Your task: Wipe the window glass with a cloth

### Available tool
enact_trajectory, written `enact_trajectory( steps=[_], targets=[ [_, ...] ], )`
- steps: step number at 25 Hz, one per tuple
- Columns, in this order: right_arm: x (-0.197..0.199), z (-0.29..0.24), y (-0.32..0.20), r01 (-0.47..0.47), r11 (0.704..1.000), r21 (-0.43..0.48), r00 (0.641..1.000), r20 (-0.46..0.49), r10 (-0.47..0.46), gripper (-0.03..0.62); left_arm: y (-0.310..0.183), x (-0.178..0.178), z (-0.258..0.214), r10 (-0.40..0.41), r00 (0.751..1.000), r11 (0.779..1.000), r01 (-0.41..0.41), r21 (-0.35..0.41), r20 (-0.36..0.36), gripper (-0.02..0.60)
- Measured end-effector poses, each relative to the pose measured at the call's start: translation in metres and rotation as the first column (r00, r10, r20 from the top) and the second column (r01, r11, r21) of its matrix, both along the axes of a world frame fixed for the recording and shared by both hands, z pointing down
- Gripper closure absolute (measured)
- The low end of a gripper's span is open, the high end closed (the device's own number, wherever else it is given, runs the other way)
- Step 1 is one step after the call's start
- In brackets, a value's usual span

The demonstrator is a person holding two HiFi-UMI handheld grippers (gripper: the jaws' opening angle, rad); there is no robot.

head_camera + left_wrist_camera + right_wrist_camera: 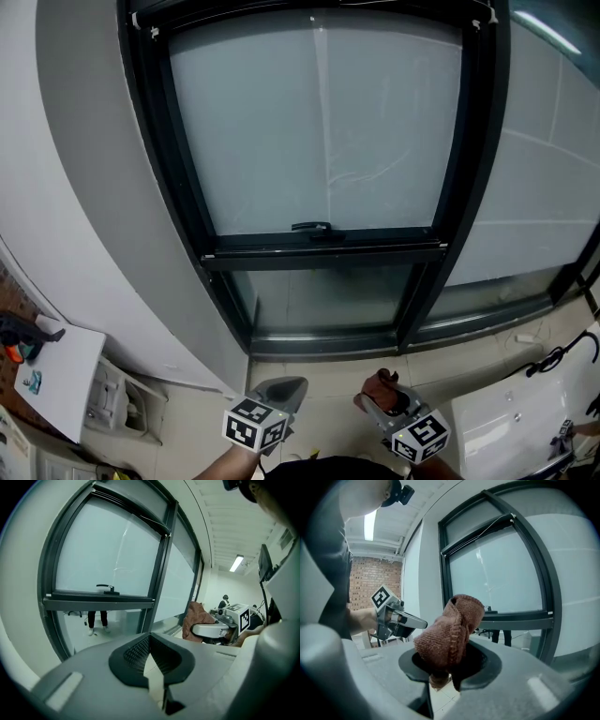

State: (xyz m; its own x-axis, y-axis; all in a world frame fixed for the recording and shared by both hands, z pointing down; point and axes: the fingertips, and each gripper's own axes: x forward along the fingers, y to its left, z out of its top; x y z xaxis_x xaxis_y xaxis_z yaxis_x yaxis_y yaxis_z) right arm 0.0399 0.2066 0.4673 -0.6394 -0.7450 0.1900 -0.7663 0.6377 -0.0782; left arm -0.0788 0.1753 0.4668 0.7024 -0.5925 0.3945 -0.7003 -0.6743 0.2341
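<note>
The right gripper (pixel 451 663) has its jaws clamped on a bunched brown cloth (pixel 452 625), which stands up from between them, apart from the window glass (pixel 319 131). The left gripper (pixel 150 640) has its jaws closed tip to tip, with nothing between them. Both grippers are held low and side by side before the dark window frame (pixel 187 197). A handle (pixel 311 227) sits on the lower rail of the frosted pane.
</note>
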Motion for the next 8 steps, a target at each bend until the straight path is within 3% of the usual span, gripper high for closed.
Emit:
enact_trajectory(
  steps=[8],
  targets=[
    [0.0008,0.0051,-0.0004,-0.002,1.000,-0.008,1.000,-0.014,0.002,0.488,-0.0009,0.0012,0.0015,0.011,1.000,1.000,-0.011,0.003,-0.002,0.565]
  ],
)
